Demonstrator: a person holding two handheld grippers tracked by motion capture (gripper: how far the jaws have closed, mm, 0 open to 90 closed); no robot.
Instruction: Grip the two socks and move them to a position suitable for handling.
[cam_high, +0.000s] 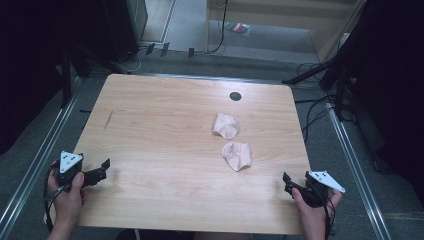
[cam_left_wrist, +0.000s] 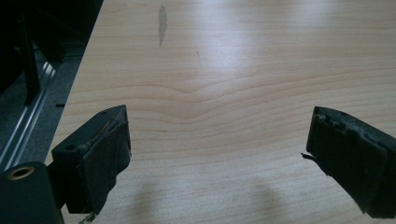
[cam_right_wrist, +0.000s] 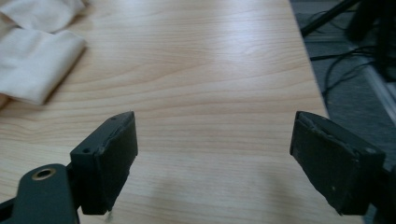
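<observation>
Your left gripper (cam_high: 102, 169) at seven o'clock and right gripper (cam_high: 287, 182) at five o'clock both gape wide, gripping nothing, hovering over the smooth, pale, wood-grain table (cam_high: 165, 135). Two crumpled, soft pinkish cloth pieces (cam_high: 236, 155) lie just beside each other around two o'clock of centre, nearer your right gripper.

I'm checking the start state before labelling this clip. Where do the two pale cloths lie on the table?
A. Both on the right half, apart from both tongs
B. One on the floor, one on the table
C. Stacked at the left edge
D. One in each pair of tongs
A: both cloths lie on the table's right half, while the left tongs and right tongs stand open and empty near the front corners.
</observation>
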